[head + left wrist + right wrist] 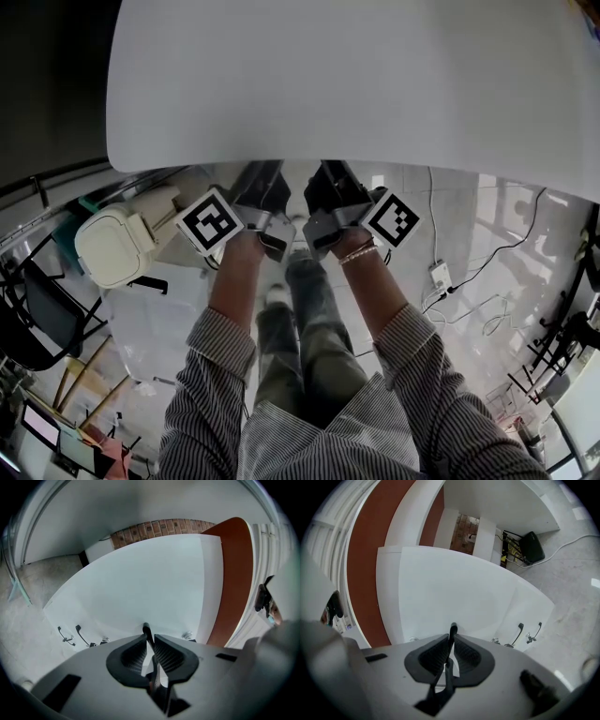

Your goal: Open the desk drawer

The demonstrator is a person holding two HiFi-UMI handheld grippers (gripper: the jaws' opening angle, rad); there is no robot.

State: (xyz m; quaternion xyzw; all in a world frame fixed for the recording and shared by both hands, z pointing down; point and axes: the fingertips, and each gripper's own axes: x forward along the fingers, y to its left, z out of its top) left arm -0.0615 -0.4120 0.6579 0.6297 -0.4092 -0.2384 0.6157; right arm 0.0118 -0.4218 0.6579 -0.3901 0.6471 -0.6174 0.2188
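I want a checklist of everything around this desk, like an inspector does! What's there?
Surface: white desk top, bare.
Job's things: white drawer front with a thin dark handle.
Clutter: nothing seen.
Grippers: left gripper and right gripper, each shut on a dark handle.
Cables: black cable and white power strip on the floor.
Surroundings: shiny floor, white bin, black chair.

Grey-white pinstriped sleeves, dark trousers, bead bracelet; black-white marker cubes, ribbed black jaws.
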